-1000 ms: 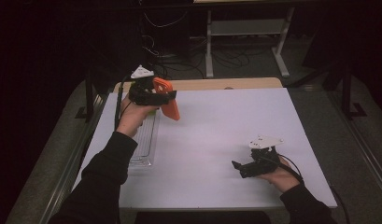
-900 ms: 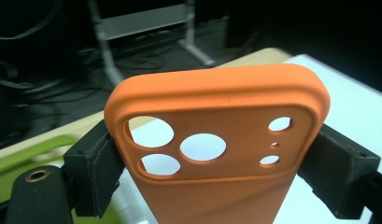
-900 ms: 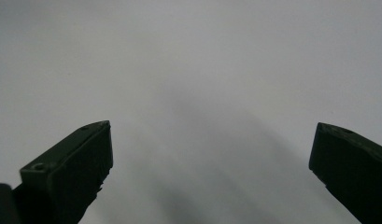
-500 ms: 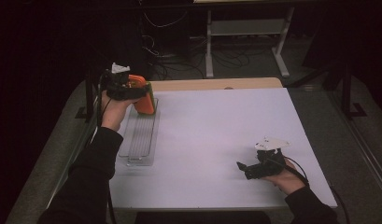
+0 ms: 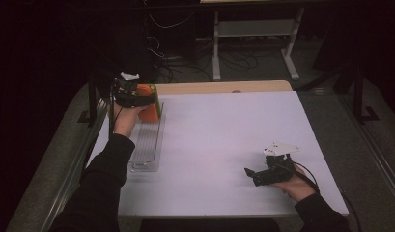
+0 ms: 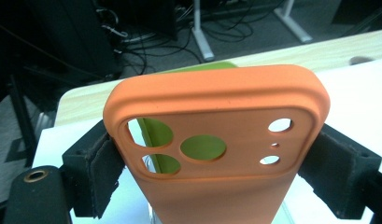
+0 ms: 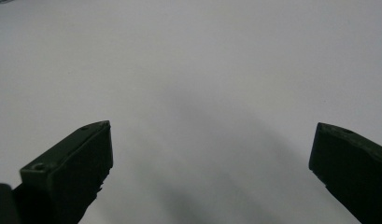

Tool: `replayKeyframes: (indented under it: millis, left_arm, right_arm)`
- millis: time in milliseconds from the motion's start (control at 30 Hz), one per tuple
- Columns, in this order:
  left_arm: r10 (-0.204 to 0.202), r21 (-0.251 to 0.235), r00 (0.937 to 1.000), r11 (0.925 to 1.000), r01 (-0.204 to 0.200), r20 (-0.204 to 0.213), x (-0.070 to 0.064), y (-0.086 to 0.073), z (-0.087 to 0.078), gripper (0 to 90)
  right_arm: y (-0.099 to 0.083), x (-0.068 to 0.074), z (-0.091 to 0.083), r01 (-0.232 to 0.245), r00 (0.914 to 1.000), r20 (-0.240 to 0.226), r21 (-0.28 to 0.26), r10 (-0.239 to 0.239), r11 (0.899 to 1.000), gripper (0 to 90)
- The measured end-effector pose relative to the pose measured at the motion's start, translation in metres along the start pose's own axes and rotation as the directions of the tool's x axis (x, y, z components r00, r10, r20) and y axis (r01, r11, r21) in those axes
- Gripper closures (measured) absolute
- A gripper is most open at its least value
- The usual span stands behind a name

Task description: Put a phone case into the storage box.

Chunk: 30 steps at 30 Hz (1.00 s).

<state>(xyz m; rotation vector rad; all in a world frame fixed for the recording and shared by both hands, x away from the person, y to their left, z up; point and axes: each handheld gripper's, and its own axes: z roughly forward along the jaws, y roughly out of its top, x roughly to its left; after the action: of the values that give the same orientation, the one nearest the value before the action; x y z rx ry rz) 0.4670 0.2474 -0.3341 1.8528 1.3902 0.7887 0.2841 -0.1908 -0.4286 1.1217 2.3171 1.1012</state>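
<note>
The left gripper (image 5: 154, 104) is up at the far left corner of the white table (image 5: 224, 140), and its two black jaws squeeze an orange phone case (image 6: 216, 154) by its two long sides. The case stands up tall between the jaws, with its camera holes just above them. Through those holes you can see a green phone case (image 6: 202, 148) right behind the orange one, and its green top edge peeks over the orange top. Under the jaws, on the side nearer the person, lies a clear plastic rack (image 5: 148, 145) flat on the table. I cannot tell if the orange case touches the rack. The right gripper (image 5: 250, 174) rests low on the table, far away from the case, near the front right corner. Its jaws are spread wide apart with nothing between them but bare white table.
</note>
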Motion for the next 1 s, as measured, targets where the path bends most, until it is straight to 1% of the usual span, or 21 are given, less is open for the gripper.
replayKeyframes:
  millis: [33,67,100,133,167,233,333,367,400,467,500,533,633,700,733,800,833,867,900,933,1000]
  left_arm:
    - [-0.005,0.006,1.0000,1.0000,0.005,-0.003,-0.001,-0.001,0.002,13.8]
    - [-0.007,0.016,0.9998,0.9998,0.007,-0.018,-0.001,-0.002,0.004,13.8]
    - [-0.003,0.020,0.9998,0.9998,0.004,-0.018,-0.001,-0.002,0.005,13.8]
    - [-0.005,0.020,0.9998,0.9998,0.005,-0.022,-0.002,-0.003,0.007,13.8]
    - [-0.004,0.025,0.9995,0.9997,0.004,-0.031,-0.002,-0.004,0.009,13.8]
    - [-0.014,0.025,0.9996,0.9996,0.014,-0.025,-0.003,-0.005,0.012,13.7]
    - [0.004,0.045,0.9986,0.9990,-0.001,-0.053,-0.005,-0.007,0.019,13.6]
    - [-0.002,0.049,0.9985,0.9988,0.005,-0.055,-0.006,-0.007,0.020,13.6]
    - [0.003,0.056,0.9981,0.9984,0.000,-0.061,-0.006,-0.007,0.021,13.6]
    - [0.001,0.061,0.9977,0.9981,0.004,-0.067,-0.006,-0.008,0.024,13.6]
    - [0.002,0.069,0.9972,0.9976,0.003,-0.075,-0.006,-0.008,0.025,13.6]
    - [0.002,0.077,0.9970,0.9970,0.004,-0.077,-0.006,-0.009,0.027,13.6]
    - [-0.010,0.078,0.9966,0.9968,0.016,-0.082,-0.004,-0.010,0.031,13.5]
    - [-0.010,0.070,0.9964,0.9974,0.016,-0.084,-0.005,-0.010,0.033,13.3]
    - [-0.002,0.069,0.9960,0.9976,0.008,-0.090,-0.005,-0.010,0.034,13.2]
    - [-0.006,0.068,0.9957,0.9976,0.012,-0.092,-0.005,-0.010,0.035,12.8]
    - [-0.005,0.064,0.9954,0.9979,0.011,-0.095,-0.005,-0.010,0.036,12.3]
    - [-0.007,0.058,0.9948,0.9982,0.013,-0.102,-0.004,-0.010,0.037,11.7]
    - [-0.008,0.057,0.9948,0.9983,0.014,-0.101,-0.004,-0.010,0.037,11.0]
    - [-0.014,0.057,0.9954,0.9982,0.019,-0.095,-0.004,-0.010,0.038,9.6]
    - [-0.014,0.073,0.9959,0.9971,0.020,-0.089,-0.004,-0.010,0.041,4.6]
  right_arm:
    - [0.000,0.000,0.000,-0.002,1.0000,0.000,-0.008,0.002,1.000,0.0]
    - [0.000,0.001,0.000,-0.001,1.0000,0.000,-0.009,0.001,1.000,0.0]
    - [0.001,0.002,0.000,-0.010,0.9999,-0.002,-0.009,0.010,1.000,0.0]
    - [0.001,0.001,0.000,0.006,1.0000,-0.002,-0.005,-0.006,1.000,0.0]
    - [0.001,0.001,0.000,0.008,1.0000,-0.004,-0.009,-0.008,1.000,0.0]
    - [0.001,0.002,0.000,0.004,1.0000,-0.008,-0.004,-0.004,1.000,0.0]
    - [0.001,0.002,0.000,0.013,0.9999,-0.006,-0.009,-0.013,1.000,0.0]
    - [0.001,0.002,0.000,0.006,1.0000,-0.005,-0.013,-0.006,1.000,0.0]
    - [0.001,0.002,0.000,-0.005,1.0000,-0.008,-0.017,0.005,1.000,0.0]
    - [0.002,0.002,-0.001,-0.002,1.0000,-0.009,-0.021,0.001,1.000,0.0]
    - [0.002,0.003,-0.001,-0.015,0.9998,-0.011,-0.018,0.015,1.000,0.0]
    - [0.002,0.002,-0.002,-0.014,0.9999,-0.011,-0.019,0.013,1.000,0.0]
    - [0.002,0.003,-0.002,-0.010,0.9999,-0.009,-0.022,0.010,1.000,0.0]
    - [0.002,0.003,-0.002,-0.008,0.9999,-0.010,-0.021,0.008,1.000,0.0]
    - [0.002,0.003,-0.002,-0.009,0.9999,-0.011,-0.020,0.009,1.000,0.0]
    - [0.002,0.003,-0.002,-0.014,0.9998,-0.013,-0.017,0.014,1.000,0.0]
    - [0.002,0.003,-0.002,-0.006,0.9999,-0.009,-0.021,0.006,1.000,0.0]
    - [0.002,0.003,-0.002,-0.008,0.9999,-0.010,-0.021,0.007,1.000,0.0]
    - [0.002,0.003,-0.003,-0.017,0.9998,-0.014,-0.017,0.017,1.000,0.0]
    - [0.002,0.003,-0.003,-0.015,0.9998,-0.014,-0.017,0.015,1.000,0.0]
    - [0.002,0.003,-0.003,-0.013,0.9998,-0.014,-0.021,0.013,1.000,0.0]
